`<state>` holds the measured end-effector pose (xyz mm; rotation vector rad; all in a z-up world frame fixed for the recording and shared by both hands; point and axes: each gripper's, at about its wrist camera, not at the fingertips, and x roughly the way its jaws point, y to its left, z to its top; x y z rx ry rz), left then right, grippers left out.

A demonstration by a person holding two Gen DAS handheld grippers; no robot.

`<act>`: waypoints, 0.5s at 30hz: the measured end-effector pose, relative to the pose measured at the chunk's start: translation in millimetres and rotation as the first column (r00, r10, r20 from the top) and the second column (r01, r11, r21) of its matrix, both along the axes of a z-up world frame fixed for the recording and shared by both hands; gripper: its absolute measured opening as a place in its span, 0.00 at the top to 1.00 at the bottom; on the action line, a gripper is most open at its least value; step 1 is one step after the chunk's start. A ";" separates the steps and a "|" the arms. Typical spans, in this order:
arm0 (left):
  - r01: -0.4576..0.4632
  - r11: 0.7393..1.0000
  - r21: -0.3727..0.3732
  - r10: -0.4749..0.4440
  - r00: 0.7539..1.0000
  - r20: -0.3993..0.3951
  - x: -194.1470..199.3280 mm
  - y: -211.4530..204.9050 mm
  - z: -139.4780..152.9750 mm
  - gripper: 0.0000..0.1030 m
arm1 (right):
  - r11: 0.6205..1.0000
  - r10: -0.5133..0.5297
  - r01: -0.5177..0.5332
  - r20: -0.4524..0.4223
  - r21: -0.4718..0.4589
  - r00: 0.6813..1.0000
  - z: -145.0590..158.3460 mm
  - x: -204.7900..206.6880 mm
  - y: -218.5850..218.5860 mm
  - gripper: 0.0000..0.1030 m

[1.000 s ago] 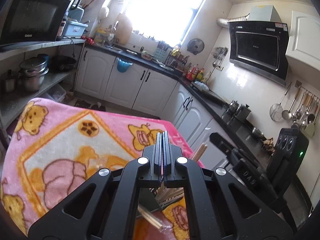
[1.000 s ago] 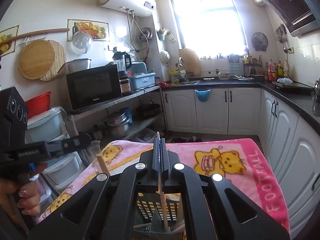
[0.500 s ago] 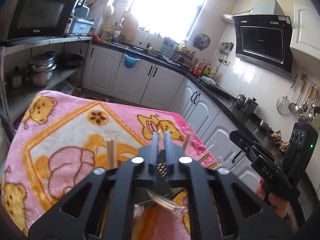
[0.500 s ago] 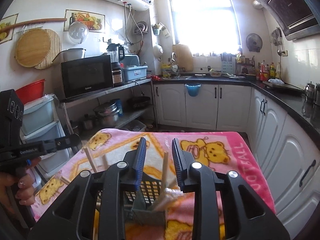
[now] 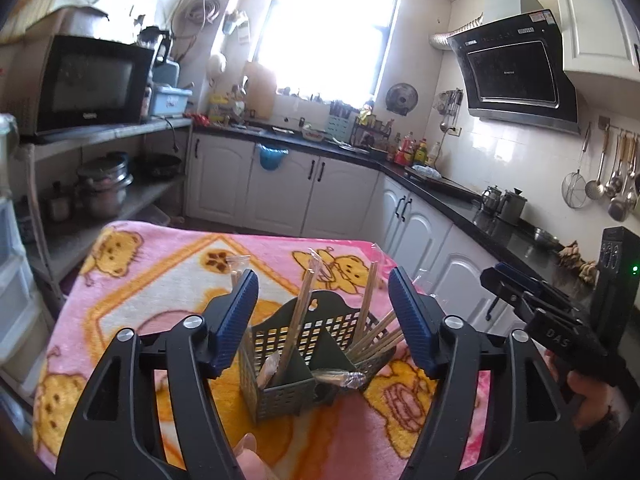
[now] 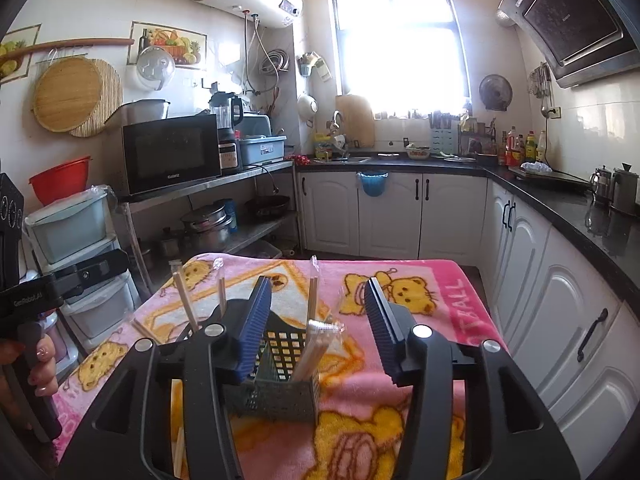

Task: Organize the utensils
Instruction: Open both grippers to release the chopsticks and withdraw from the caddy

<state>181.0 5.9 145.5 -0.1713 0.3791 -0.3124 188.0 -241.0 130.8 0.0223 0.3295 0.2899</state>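
Both grippers spread since earlier; one basket (image 5: 288,384), chopsticks inside.

Left wrist view: we look forward and down along the left gripper (image 5: 324,320), close above the green utensil caddy (image 5: 304,364) on the pink bear blanket (image 5: 160,272), facing the window (image 5: 328,28) and range hood (image 5: 516,68).

Right wrist view: we look forward along the right gripper (image 6: 318,328), equally near the utensil caddy (image 6: 280,368), from its other side, facing the window (image 6: 396,36) with the microwave (image 6: 172,152) at left.

Shared: caddy, blanket (image 6: 400,280), window wall and counter; each view catches the opposite handset at its edge.
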 end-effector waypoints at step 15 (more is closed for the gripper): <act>0.001 1.000 0.009 -0.001 1.000 0.002 -28.1 1.3 -10.5 0.10 | 1.000 0.005 -0.005 -0.014 -0.006 1.000 -16.1 -33.5 -1.8 0.42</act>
